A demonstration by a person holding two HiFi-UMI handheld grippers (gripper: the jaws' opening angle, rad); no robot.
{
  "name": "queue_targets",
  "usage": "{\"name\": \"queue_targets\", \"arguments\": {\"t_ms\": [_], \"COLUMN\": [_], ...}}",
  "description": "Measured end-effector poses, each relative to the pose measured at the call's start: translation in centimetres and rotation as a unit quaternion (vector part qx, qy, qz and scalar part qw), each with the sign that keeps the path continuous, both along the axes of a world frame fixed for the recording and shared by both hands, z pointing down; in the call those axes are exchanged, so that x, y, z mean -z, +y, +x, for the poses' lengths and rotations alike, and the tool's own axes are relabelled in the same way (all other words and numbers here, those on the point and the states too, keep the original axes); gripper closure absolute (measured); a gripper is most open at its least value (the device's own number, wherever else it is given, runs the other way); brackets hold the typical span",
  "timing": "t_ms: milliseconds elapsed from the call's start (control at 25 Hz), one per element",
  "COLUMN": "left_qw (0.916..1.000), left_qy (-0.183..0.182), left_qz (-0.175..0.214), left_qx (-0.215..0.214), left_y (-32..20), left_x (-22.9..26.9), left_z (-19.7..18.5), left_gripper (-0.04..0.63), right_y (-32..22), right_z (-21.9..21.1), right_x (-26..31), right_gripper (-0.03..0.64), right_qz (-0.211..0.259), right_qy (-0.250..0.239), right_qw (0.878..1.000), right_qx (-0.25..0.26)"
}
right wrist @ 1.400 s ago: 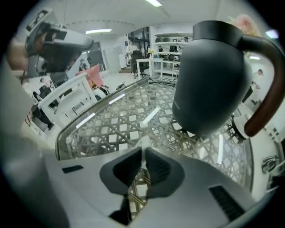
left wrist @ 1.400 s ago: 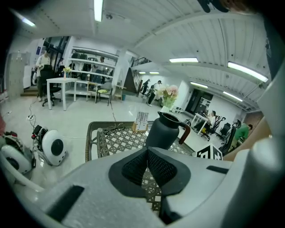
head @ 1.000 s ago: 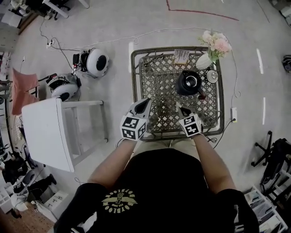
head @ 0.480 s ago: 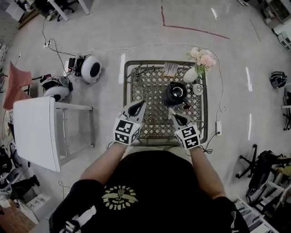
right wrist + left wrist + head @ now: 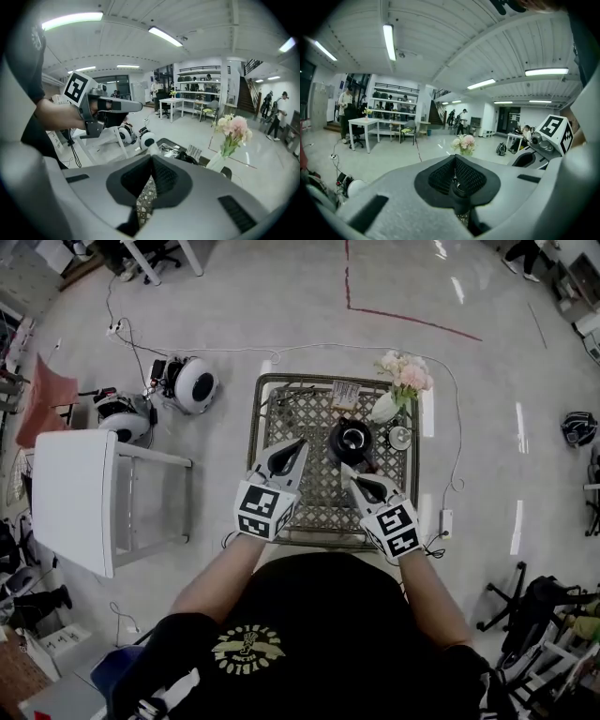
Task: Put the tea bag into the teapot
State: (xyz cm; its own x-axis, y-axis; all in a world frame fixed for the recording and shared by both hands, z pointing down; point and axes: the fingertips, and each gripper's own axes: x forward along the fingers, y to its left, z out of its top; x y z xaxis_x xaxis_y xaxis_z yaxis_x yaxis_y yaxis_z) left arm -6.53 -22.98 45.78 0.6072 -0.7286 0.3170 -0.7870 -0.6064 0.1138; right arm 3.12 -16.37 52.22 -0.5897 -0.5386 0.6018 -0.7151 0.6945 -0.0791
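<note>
A black teapot (image 5: 349,442) stands without a lid on the lattice-topped table (image 5: 281,409), toward its right side. A flat tea bag packet (image 5: 345,392) lies at the table's far edge; the right gripper view shows the packet (image 5: 193,151) behind the teapot (image 5: 187,158). My left gripper (image 5: 298,443) hangs over the table's left part, jaws together and empty (image 5: 454,159). My right gripper (image 5: 345,469) is just in front of the teapot, also shut with nothing in it (image 5: 151,158). Both are well above the tabletop.
A white vase of pink flowers (image 5: 398,381) and a small round dish or lid (image 5: 400,437) sit right of the teapot. A white side table (image 5: 75,493) stands to the left; round white devices (image 5: 195,382), cables and a power strip (image 5: 446,521) lie on the floor.
Both grippers have risen away from the table, which now looks smaller below them. Their jaws stayed shut and empty. Nothing on the table moved.
</note>
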Motion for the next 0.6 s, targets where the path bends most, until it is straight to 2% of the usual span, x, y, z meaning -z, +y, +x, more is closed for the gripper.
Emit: {"name": "queue_targets", "arguments": {"t_ms": [200, 440, 600], "left_qw": [0.9996, 0.999, 0.9989], "left_qy": [0.002, -0.007, -0.013], "left_qz": [0.003, 0.019, 0.008], "left_qx": [0.029, 0.04, 0.044], "left_y": [-0.5, -1.5, -3.0], "left_x": [1.2, 2.6, 2.4], "left_z": [0.1, 0.6, 0.3], "left_gripper": [0.588, 0.588, 0.588], "right_y": [-1.5, -4.4, -6.8], "right_z": [1.3, 2.5, 3.0], "right_x": [2.6, 4.6, 4.6], "right_gripper": [0.606, 0.606, 0.606], "right_qz": [0.017, 0.04, 0.05], "right_qy": [-0.005, -0.007, 0.002], "right_qw": [1.0, 0.999, 0.998], "right_qx": [0.019, 0.026, 0.026]}}
